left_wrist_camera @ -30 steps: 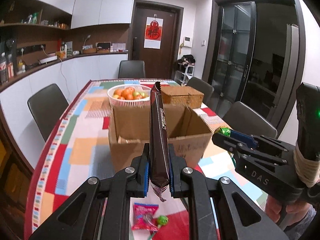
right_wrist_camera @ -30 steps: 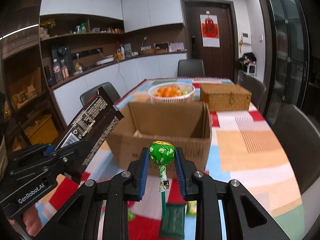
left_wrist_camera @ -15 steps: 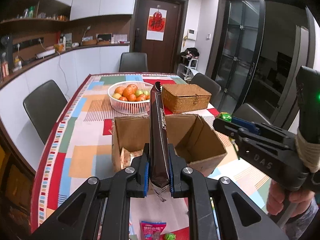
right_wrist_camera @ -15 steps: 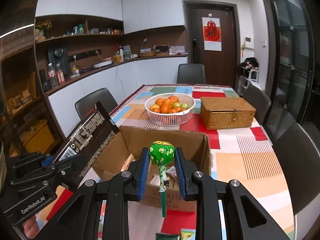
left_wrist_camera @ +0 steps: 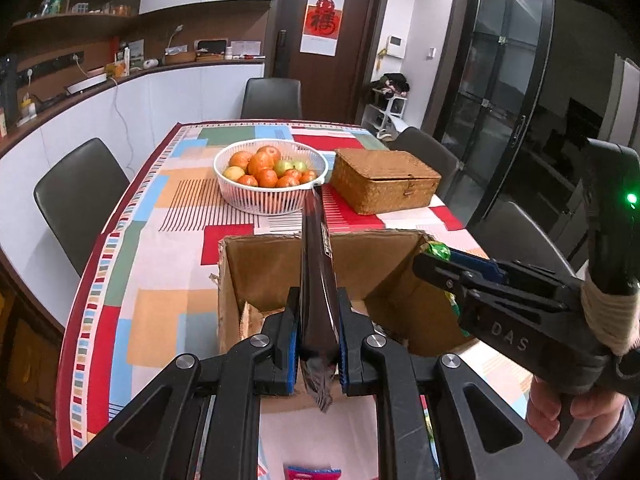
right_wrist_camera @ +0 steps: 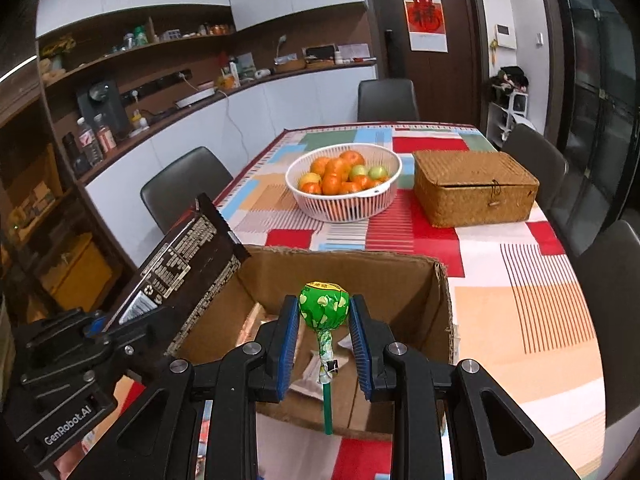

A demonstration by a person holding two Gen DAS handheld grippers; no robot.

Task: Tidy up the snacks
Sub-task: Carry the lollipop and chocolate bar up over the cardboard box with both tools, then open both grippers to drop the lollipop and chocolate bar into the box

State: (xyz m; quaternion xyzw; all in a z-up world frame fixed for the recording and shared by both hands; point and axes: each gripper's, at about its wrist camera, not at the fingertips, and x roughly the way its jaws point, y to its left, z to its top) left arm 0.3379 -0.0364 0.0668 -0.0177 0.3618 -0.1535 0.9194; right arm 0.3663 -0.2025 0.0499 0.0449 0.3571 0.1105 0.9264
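- The left gripper [left_wrist_camera: 316,344] is clamped tight on a long dark brown snack packet [left_wrist_camera: 316,280], which stands on edge between the blue pads and reaches out over the near wall of the cardboard box [left_wrist_camera: 256,276].
- The right gripper [right_wrist_camera: 325,344] is closed on the round green head of a lollipop [right_wrist_camera: 324,306]; the green stick hangs down between the jaws, over the box's open top.
- Seen from the right wrist, the left gripper comes in from the left and its packet leans over the box's left wall; seen from the left wrist, the right gripper comes in from the right, with a person's hand [left_wrist_camera: 560,404] on its handle.
- The box stands open on the near part of the table; a few wrapped items lie on its floor, too small to tell apart.
- A pink packet [left_wrist_camera: 312,473] lies on the table just nearer than the box, at the bottom edge of the left wrist view.
- The table is covered by a tablecloth [left_wrist_camera: 160,248] of red, orange, blue and green blocks with a striped border.
- Beyond the box stand a white basket of oranges and green fruit [right_wrist_camera: 343,182] and, to its right, a closed woven wicker box [right_wrist_camera: 474,188].
- Dark chairs [right_wrist_camera: 184,184] stand around the table.
- On the left runs a white counter [right_wrist_camera: 256,96] with shelves of bottles above; at the far end is a dark door [right_wrist_camera: 428,40] bearing a red poster, and on the right dark glass doors [left_wrist_camera: 504,92].
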